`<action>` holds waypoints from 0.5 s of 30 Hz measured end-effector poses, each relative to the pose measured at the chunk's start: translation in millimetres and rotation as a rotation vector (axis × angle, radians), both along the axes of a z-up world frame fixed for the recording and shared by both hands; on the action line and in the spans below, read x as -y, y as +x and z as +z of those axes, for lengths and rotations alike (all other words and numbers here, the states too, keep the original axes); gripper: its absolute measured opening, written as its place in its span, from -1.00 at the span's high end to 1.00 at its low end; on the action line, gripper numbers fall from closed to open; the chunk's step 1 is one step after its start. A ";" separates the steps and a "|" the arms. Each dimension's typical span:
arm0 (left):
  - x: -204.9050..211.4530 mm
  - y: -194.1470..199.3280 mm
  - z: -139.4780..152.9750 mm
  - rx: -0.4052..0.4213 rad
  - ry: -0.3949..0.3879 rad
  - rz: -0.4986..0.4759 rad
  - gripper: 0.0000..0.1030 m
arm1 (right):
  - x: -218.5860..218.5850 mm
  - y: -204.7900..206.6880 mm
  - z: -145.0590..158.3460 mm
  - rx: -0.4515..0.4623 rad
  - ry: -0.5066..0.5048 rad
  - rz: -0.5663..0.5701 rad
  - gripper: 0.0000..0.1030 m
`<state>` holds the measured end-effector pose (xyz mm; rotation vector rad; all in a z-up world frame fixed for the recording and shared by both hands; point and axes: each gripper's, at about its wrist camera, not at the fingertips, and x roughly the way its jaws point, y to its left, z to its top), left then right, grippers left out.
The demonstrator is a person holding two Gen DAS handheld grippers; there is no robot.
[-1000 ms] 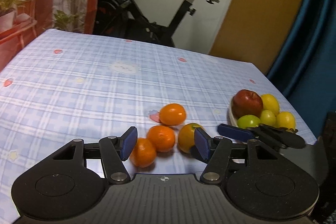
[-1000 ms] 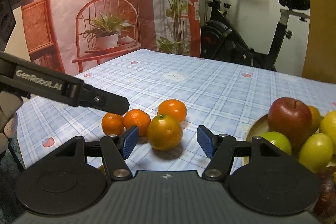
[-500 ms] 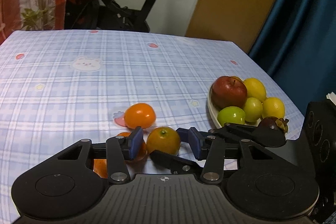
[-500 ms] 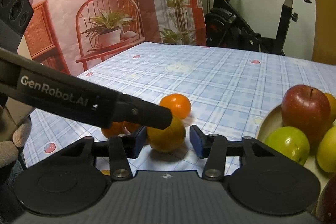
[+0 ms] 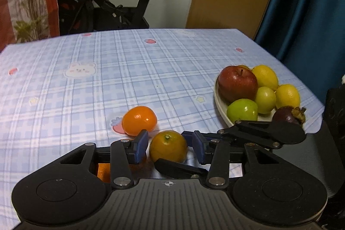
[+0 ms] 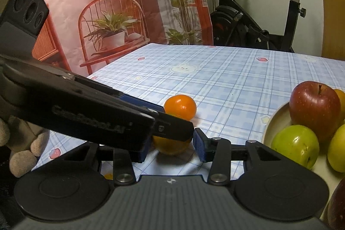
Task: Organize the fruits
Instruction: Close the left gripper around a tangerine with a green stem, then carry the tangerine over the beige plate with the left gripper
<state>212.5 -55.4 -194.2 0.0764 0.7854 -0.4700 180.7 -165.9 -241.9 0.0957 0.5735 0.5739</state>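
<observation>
Both grippers' fingers (image 5: pixel 141 144) closed in around orange (image 5: pixel 168 146).

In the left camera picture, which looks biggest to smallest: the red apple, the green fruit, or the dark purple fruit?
1. Red apple, clearly biggest.
2. Green fruit.
3. Dark purple fruit, though a gripper finger hides part of it, so second and third are unsure.

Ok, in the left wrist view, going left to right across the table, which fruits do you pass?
Loose orange → orange between the left gripper's pads → red apple → mangosteen.
</observation>
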 end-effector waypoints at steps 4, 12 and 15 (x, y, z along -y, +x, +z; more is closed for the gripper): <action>1.0 -0.8 -2.2 -0.003 0.010 -0.009 0.09 | 0.0 1.3 -0.3 -0.007 0.002 -0.001 0.11; -0.1 -5.8 -0.4 0.002 -0.004 -0.001 0.21 | 0.1 2.0 0.2 -0.016 -0.003 0.000 0.13; 1.5 -9.7 2.9 0.011 -0.022 -0.012 0.22 | 3.0 -4.4 2.4 0.006 0.001 -0.013 0.13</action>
